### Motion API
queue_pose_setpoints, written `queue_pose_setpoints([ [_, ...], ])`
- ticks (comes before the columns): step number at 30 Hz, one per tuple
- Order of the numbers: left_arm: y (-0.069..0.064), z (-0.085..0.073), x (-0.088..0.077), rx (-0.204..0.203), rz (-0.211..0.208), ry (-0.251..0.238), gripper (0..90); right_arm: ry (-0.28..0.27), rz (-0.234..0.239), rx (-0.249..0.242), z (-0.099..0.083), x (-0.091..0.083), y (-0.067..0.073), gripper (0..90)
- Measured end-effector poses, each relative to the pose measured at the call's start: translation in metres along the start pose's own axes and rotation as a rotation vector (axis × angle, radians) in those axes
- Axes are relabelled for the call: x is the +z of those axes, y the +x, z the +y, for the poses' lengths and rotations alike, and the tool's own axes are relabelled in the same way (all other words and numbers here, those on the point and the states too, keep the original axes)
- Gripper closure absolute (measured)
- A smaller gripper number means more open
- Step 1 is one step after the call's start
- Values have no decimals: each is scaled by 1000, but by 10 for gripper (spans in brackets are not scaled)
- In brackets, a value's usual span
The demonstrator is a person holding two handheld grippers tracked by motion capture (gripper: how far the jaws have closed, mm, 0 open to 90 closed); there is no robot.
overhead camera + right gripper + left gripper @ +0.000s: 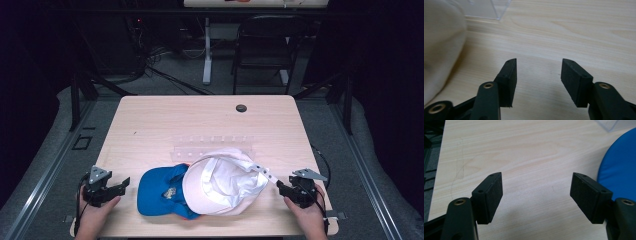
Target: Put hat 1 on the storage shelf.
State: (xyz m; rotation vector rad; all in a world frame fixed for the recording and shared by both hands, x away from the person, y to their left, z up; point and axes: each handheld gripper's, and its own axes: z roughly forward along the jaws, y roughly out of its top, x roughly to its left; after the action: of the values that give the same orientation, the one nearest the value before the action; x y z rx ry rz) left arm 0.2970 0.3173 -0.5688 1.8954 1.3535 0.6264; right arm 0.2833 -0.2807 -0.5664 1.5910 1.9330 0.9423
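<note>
In the high view, a pale wooden counter (165, 120) carries two caps near its front edge: a blue cap (160, 190) lies to the left, and a white cap (222, 182) lies upside down beside it, overlapping the blue one's right side, with its strap (265, 173) reaching out to the right. Just behind the caps sits a clear plastic rack (212, 146). The left gripper (116, 187) rests in the person's hand at the counter's front left, near the blue cap but apart from it; the right gripper (281, 187) sits at the front right, its tips just beside the end of the white cap's strap. In the left gripper view, the jaws stand wide with nothing but bare wood between them, and the blue cap (621, 167) curves in at the right edge, clear of the right jaw. In the right gripper view, the jaws also stand apart and hold nothing; the white cap (441, 42) bulges in at the left, and a corner of the clear rack (486, 8) shows at the top.
</note>
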Motion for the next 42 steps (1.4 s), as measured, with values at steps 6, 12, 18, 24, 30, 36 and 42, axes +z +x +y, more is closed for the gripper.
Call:
queue_pose_setpoints([
  [6,-5,2,-4,10,13,-4,310,-35,39,-15,2,-10,10,490],
  [12,-8,6,-11,19,15,-1,308,-34,43,16,5,-15,12,484],
  [18,-12,9,-18,10,-16,-18,308,-32,29,-56,12,-29,18,442],
  [24,-16,10,-19,11,-51,-35,308,-30,34,-60,15,-39,24,451],
  [30,-18,12,-23,18,-50,-60,327,-8,81,-33,21,-46,28,475],
  [36,-18,12,-27,4,-29,-76,348,-11,129,-48,36,-60,33,470],
  [42,-17,11,-27,-9,-17,-72,347,30,92,-121,60,-79,37,440],
])
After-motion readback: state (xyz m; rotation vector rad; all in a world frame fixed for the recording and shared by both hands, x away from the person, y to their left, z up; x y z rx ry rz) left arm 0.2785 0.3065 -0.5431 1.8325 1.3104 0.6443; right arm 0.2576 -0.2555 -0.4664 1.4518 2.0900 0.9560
